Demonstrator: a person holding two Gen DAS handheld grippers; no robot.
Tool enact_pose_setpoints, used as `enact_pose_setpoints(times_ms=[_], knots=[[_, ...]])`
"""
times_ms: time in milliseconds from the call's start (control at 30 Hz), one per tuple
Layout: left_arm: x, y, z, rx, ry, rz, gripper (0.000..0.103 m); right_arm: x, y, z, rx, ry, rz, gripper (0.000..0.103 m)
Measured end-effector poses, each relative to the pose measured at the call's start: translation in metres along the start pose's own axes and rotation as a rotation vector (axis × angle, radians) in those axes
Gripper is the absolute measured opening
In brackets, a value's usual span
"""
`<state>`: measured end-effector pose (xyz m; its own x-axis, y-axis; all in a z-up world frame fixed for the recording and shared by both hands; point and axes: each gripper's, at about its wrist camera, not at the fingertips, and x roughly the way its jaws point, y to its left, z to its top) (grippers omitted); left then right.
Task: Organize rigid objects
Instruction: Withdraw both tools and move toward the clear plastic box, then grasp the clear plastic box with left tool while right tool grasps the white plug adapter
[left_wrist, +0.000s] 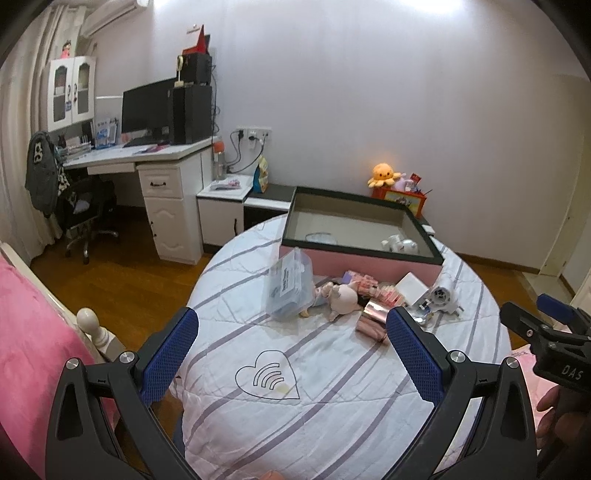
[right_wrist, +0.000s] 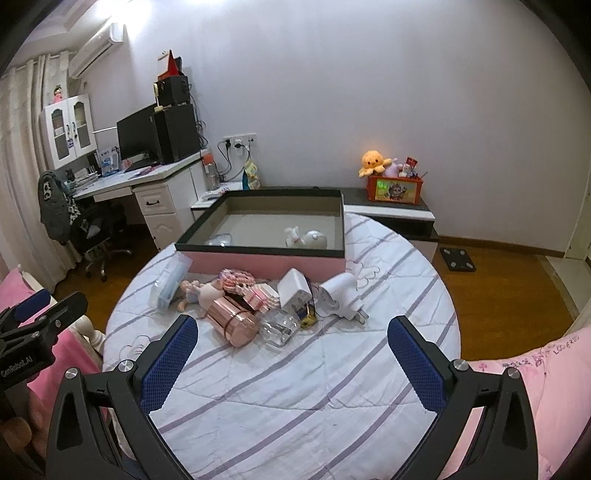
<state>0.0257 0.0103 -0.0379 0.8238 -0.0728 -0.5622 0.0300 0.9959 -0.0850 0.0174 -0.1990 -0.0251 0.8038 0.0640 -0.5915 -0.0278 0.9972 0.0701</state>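
On the striped bedspread (right_wrist: 295, 376) lies a pile: a rose-gold cylinder (right_wrist: 232, 321) (left_wrist: 371, 321), a clear glass bottle (right_wrist: 279, 326), a white charger block (right_wrist: 293, 290) (left_wrist: 412, 286), a white plug adapter (right_wrist: 341, 297) (left_wrist: 445, 293), a pink block toy (right_wrist: 247, 288), a doll (right_wrist: 199, 293) (left_wrist: 343, 295) and a clear plastic case (right_wrist: 170, 282) (left_wrist: 290, 288). Behind it stands a pink box with a dark rim (right_wrist: 258, 260) (left_wrist: 354, 254), holding a white toy (right_wrist: 306, 238). My right gripper (right_wrist: 293, 363) and left gripper (left_wrist: 291, 350) hover open and empty, short of the pile.
A white desk (left_wrist: 147, 158) with a monitor and an office chair (left_wrist: 86, 210) stand at the left. A low cabinet (right_wrist: 391, 210) behind the bed carries a red box and an orange plush. A scale (right_wrist: 458, 260) lies on the wooden floor. Pink bedding flanks the bed.
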Motion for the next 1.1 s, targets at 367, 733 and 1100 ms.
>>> enact_pose_setpoints(times_ms=[367, 733, 1100], knots=[[0.06, 0.006, -0.009, -0.023, 0.104, 0.027, 0.103, 0.049, -0.031, -0.012, 0.069, 0.111, -0.024, 0.103], [0.133, 0.006, -0.004, -0.012, 0.163, 0.063, 0.103, 0.108, -0.066, -0.009, 0.121, 0.194, -0.057, 0.103], [0.183, 0.012, 0.001, 0.014, 0.196, 0.063, 0.102, 0.165, -0.08, 0.004, 0.09, 0.245, -0.061, 0.098]])
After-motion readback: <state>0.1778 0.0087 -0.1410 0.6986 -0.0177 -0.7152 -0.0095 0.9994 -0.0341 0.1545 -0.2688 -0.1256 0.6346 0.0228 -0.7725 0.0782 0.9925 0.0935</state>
